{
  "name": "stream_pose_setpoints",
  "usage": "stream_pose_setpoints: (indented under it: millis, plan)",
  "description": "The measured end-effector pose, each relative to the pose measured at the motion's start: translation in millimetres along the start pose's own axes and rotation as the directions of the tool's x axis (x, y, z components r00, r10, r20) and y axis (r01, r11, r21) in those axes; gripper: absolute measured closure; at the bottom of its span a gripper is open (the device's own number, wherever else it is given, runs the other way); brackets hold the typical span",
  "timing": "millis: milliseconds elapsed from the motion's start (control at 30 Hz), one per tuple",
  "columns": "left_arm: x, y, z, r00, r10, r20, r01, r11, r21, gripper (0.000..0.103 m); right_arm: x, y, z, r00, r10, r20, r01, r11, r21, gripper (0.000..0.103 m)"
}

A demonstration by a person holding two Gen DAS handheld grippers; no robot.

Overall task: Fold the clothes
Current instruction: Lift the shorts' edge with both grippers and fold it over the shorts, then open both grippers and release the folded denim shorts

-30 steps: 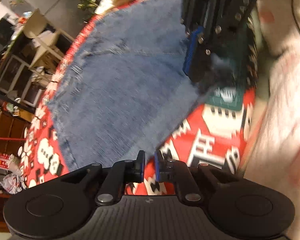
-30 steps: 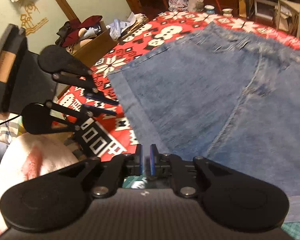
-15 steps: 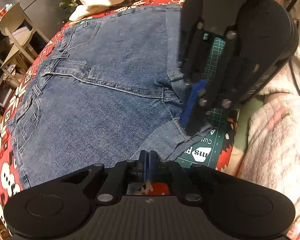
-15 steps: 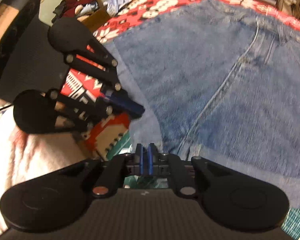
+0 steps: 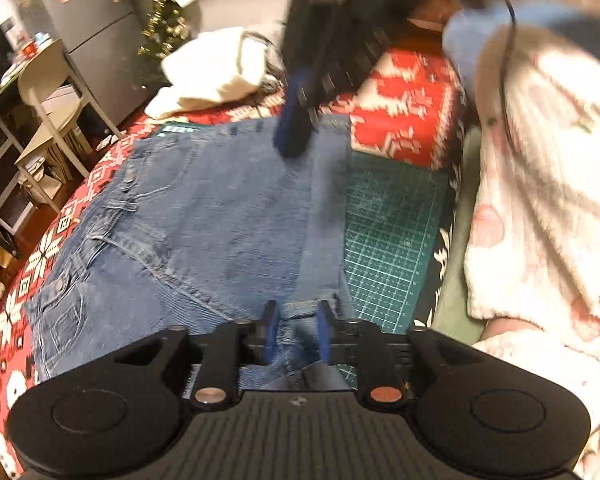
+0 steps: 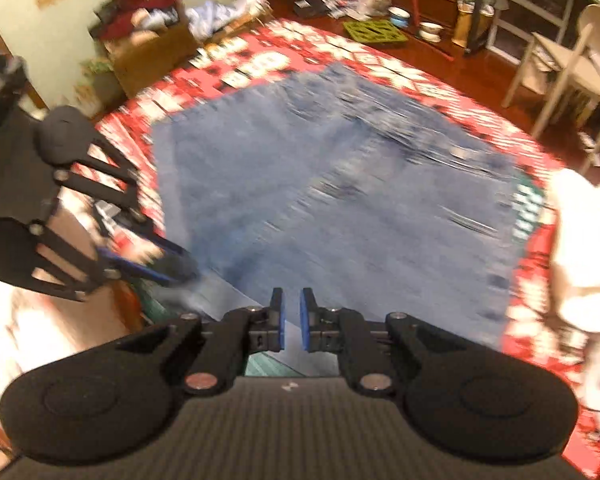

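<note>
**Q:** What borders the work area, and where is there room to move?

**A:** From my left wrist view, the folded denim jeans [image 5: 204,216] lie flat on the red patterned cloth [image 5: 404,108] covering the tabletop. Their near edge runs alongside a green cutting mat [image 5: 392,220], bare on its right half. My fleece sleeve [image 5: 540,200] crowds the right side. A white garment [image 5: 212,72] sits past the jeans' far edge; a pale chair [image 6: 572,56] stands off the tabletop.

**Q:** And each hand-held gripper?

**A:** The left hand-held gripper [image 5: 296,334] has its fingers parted by a moderate gap, hovering at the jeans' near hem, nothing clamped. The right hand-held gripper [image 6: 292,320] shows a narrow gap, empty, above the jeans' [image 6: 332,200] corner. Blur hides whether either one touches the denim.
</note>
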State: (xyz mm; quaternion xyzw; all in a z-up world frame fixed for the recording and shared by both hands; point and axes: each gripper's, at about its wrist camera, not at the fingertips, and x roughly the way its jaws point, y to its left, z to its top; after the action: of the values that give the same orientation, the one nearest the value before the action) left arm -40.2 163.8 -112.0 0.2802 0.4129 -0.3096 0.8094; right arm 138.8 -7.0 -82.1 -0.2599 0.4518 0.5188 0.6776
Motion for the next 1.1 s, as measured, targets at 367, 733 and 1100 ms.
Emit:
stream_pose_setpoints:
  millis: [367,733,1100]
  plan:
    - [41.1,-15.4,11.9,0.983,0.043,-0.178,-0.071,0.985,-0.156,0.066,2.0,-123.8,-85.5,0.989,-0.099,-0.112,0.128,0.947,0.293,0.091]
    - [53.0,-23.7,9.0,0.972,0.078,-0.221,-0.107,0.987,-0.124,0.077,39.5,-145.8,-97.0,0.975,-0.126,-0.186,0.184,0.922,0.340,0.097]
    - [53.3,-31.3,2.4,0.965,0.087,-0.247,-0.117,0.987,-0.110,0.091,42.6,-127.8,-94.7,0.953,-0.185,-0.241,0.243,0.941,0.236,0.101]
